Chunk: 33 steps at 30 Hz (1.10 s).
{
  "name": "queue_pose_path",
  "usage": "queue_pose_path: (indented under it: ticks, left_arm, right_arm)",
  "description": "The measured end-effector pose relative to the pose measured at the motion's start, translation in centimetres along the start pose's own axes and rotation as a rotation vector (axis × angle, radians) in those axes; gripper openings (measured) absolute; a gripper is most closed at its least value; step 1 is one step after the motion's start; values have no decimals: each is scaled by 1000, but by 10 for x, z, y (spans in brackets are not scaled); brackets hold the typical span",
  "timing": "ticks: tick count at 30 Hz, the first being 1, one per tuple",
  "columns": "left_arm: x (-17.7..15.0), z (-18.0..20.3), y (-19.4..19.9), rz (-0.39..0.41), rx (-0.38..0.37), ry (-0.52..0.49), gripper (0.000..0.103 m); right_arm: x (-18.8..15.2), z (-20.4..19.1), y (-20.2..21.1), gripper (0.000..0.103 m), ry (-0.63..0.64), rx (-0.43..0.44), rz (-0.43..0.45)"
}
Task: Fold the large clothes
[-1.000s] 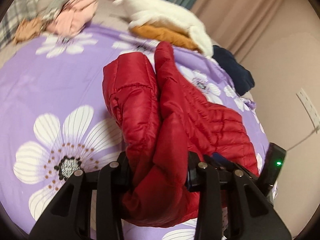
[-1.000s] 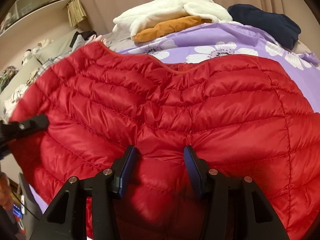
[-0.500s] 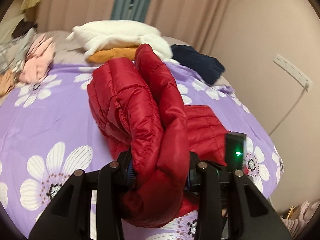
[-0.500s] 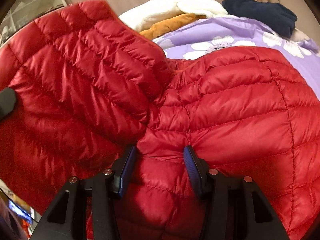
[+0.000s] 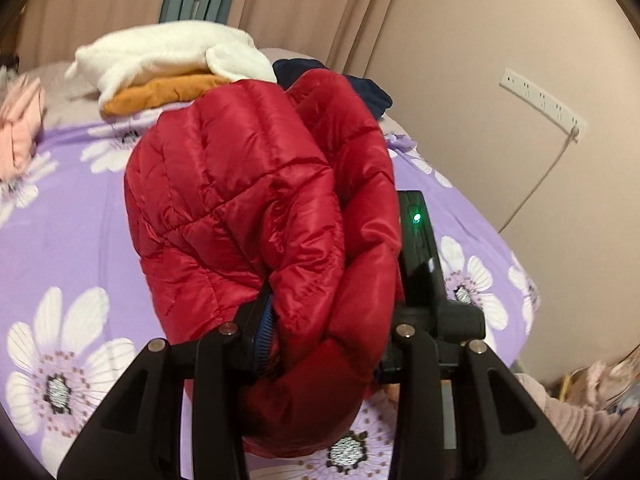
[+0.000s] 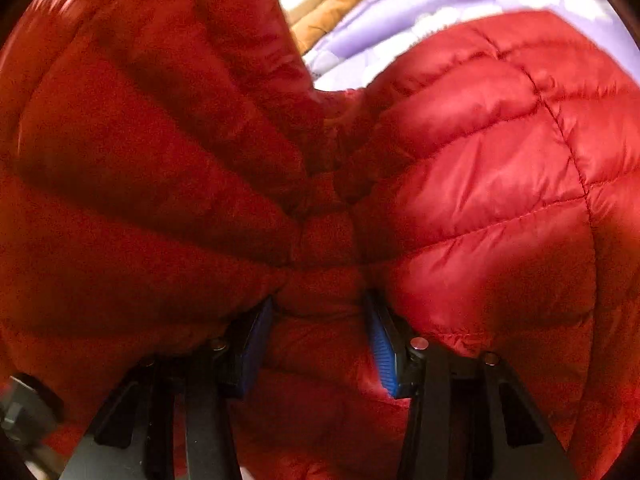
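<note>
In the left wrist view, a pink garment (image 5: pixel 18 120) lay at the far left edge of the purple flowered bedspread (image 5: pixel 60 216). Further along, a white fleece (image 5: pixel 168 54) sat on an orange garment (image 5: pixel 160 94), with a navy garment (image 5: pixel 372 92) just behind the raised jacket. The left gripper (image 5: pixel 324 336) was clamped on a thick bunched fold of the red quilted down jacket (image 5: pixel 248 200), its jaws held fairly wide apart by the padding, and the jacket stood lifted above the bedspread. Just to the right, a black device with a green light (image 5: pixel 416 220) touched the jacket. A white power strip (image 5: pixel 540 104) was fixed on the wall. No readable writing showed.

In the right wrist view, the right gripper (image 6: pixel 318 340) pinched a narrower pleat of the jacket (image 6: pixel 480 184), blue pads (image 6: pixel 382 350) pressing in on both sides.
</note>
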State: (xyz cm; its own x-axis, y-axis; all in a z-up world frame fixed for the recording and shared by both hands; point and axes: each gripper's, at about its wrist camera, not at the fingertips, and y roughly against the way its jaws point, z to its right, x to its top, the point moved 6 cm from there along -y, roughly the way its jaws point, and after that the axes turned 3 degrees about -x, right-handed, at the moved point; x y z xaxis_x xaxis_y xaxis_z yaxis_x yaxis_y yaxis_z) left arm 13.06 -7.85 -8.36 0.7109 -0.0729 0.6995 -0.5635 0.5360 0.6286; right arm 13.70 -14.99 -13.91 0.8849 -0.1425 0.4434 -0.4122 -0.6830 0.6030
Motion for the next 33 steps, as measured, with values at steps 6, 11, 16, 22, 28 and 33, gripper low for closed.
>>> queue_pose_path:
  ticks: [6, 11, 16, 22, 28, 33]
  left_arm:
    - [-1, 3, -7, -19, 8, 2, 38]
    - [-4, 9, -8, -21, 19, -19, 38]
    - [-4, 12, -10, -21, 31, -33, 38]
    - [2, 21, -17, -27, 32, -64, 38]
    - [2, 51, -38, -57, -2, -136, 38]
    - [-6, 77, -67, -112, -32, -232, 38]
  right_arm:
    - [11, 9, 46, 46, -50, -17, 111]
    - [5, 22, 109, 46, 26, -210, 246]
    - [-12, 60, 151, 46, 3, -446, 340]
    - [-21, 97, 138, 41, -95, -461, 275]
    - [-23, 95, 116, 35, -75, -390, 237]
    - [-25, 92, 114, 34, -99, -334, 238]
